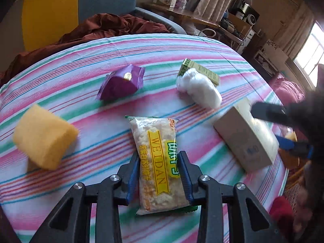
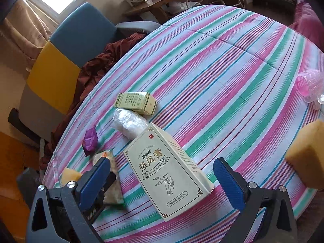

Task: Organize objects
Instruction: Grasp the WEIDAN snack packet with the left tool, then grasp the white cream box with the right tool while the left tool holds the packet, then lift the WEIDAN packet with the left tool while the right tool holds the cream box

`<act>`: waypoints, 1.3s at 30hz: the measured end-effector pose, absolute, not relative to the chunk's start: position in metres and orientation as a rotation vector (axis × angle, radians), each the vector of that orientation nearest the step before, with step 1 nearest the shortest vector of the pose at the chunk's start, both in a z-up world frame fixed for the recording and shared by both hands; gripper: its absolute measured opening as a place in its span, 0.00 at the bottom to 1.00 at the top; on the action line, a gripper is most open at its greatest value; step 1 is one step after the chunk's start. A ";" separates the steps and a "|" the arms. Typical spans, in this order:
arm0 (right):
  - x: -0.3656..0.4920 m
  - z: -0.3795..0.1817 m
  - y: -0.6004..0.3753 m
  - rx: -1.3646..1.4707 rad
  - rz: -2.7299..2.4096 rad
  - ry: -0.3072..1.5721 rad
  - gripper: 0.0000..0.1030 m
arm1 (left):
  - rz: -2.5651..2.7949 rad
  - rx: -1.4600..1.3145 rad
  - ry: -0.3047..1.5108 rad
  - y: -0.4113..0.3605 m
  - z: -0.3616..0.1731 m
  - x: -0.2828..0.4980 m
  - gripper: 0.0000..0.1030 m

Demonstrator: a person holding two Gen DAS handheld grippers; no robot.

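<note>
Left gripper [image 1: 160,172] has its blue pads pressed onto the long sides of the cracker packet [image 1: 157,162], which lies on the striped cloth [image 1: 81,64] with its far end pointing away from the camera. Both pads [image 1: 132,174] touch the wrapper, so this reads as a pinch, though whether the packet is clear of the cloth yet is hard to tell.

Right gripper [image 2: 162,174] stands spread wide over the cream box [image 2: 168,172], one finger on each side and neither touching it. In the left view its dark fingers show just above that same box.

Further out on the cloth: a yellow sponge [image 1: 43,136] to the left of the packet, a purple pouch [image 1: 121,83] beyond it, and a white roll [image 1: 199,88] lying against a small green box [image 1: 202,70]. In the right view a pink cup [image 2: 309,88] lies on its side near the far edge, well apart from the rest, and a second sponge [image 2: 305,156] sits to the right of the spread fingers.

My read is that the pick-up of the packet is the step in hand, with the cream box next in line. Lifting calls for a steady, level rise, since the wrapper is slick and soft and may sag or slip. No bin or tray shows, so where it goes is unclear.
</note>
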State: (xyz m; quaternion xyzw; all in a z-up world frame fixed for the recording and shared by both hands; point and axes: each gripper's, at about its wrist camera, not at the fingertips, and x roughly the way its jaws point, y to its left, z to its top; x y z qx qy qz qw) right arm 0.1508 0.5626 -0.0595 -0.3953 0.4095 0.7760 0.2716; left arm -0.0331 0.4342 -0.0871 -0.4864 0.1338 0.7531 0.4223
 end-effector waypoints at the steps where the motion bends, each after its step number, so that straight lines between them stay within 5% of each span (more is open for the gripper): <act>1: 0.148 -0.061 0.561 -1.091 2.095 1.079 0.99 | 1.883 -1.208 0.337 0.423 -0.087 -0.025 0.36; 5: 0.133 -0.069 0.549 -1.218 2.094 0.953 0.93 | 1.879 -1.169 0.333 0.373 -0.085 0.003 0.36; 8: 0.126 -0.073 0.542 -1.286 2.083 0.856 0.73 | 1.891 -1.159 0.301 0.341 -0.085 0.015 0.36; 9: 0.124 -0.074 0.539 -1.308 2.077 0.822 0.58 | 1.895 -1.161 0.283 0.333 -0.085 0.016 0.36; 11: 0.121 -0.075 0.535 -1.335 2.092 0.798 0.51 | 1.896 -1.154 0.256 0.320 -0.085 0.017 0.36; 29: 0.092 -0.080 0.492 -1.536 2.297 0.622 0.52 | 1.880 -1.076 0.135 0.311 -0.097 0.010 0.37; 32: 0.092 -0.079 0.494 -1.531 2.299 0.617 0.59 | 1.881 -1.074 0.133 0.310 -0.098 0.011 0.37; 34: 0.091 -0.079 0.495 -1.535 2.295 0.607 0.72 | 1.883 -1.073 0.140 0.311 -0.098 0.011 0.37; 39: 0.095 -0.077 0.499 -1.522 2.279 0.599 0.74 | 1.896 -1.068 0.169 0.314 -0.099 0.013 0.38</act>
